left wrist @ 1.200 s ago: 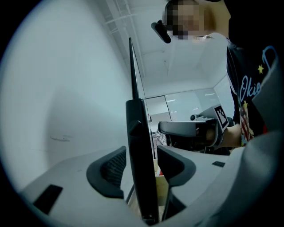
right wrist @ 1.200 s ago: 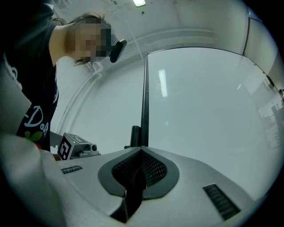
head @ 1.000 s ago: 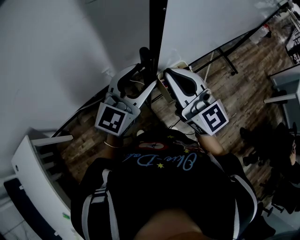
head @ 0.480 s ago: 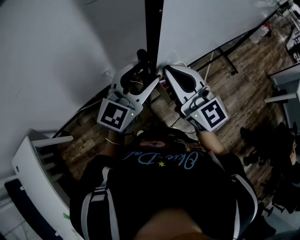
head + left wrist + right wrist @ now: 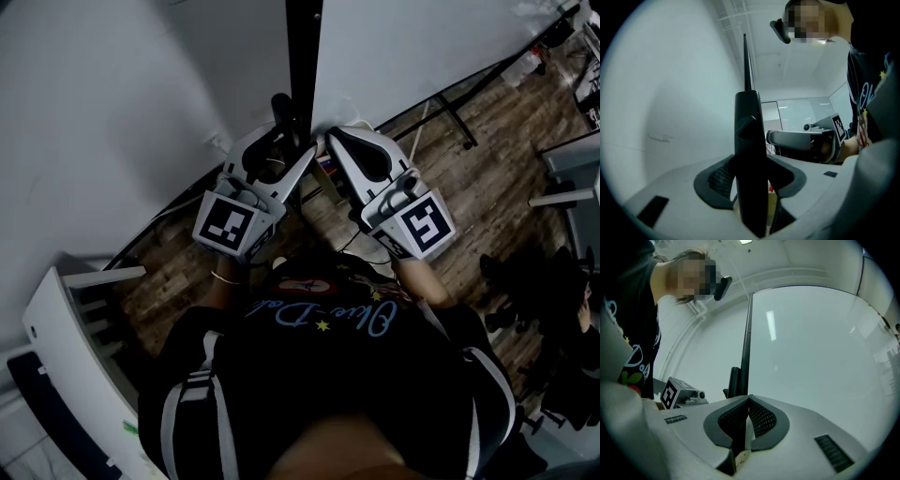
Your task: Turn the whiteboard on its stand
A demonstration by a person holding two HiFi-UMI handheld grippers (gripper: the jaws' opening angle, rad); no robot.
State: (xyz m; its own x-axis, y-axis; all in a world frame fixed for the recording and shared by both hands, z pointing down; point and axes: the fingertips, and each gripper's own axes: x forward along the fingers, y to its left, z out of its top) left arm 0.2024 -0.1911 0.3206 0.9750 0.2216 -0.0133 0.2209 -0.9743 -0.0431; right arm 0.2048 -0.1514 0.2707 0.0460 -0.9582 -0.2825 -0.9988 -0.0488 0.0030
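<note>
The whiteboard (image 5: 412,47) stands edge-on in front of me, its black frame edge (image 5: 300,56) running straight up the head view. My right gripper (image 5: 330,142) is shut on that thin edge (image 5: 749,333); in the right gripper view (image 5: 746,416) both pads press on it. My left gripper (image 5: 281,150) straddles the black post (image 5: 751,140) of the stand beside the board. Its jaws (image 5: 752,173) are closing with the post between them, and a slit of light still shows on the right side.
A white rack (image 5: 75,319) stands at the lower left. The floor is wooden (image 5: 487,159), with a black stand leg (image 5: 455,117) across it and dark furniture (image 5: 562,281) at the right. A white wall (image 5: 122,103) rises to the left.
The left gripper has slid in around the black post and its jaws have narrowed. The board's edge now stands more upright and a little further left. The right gripper keeps its hold.
</note>
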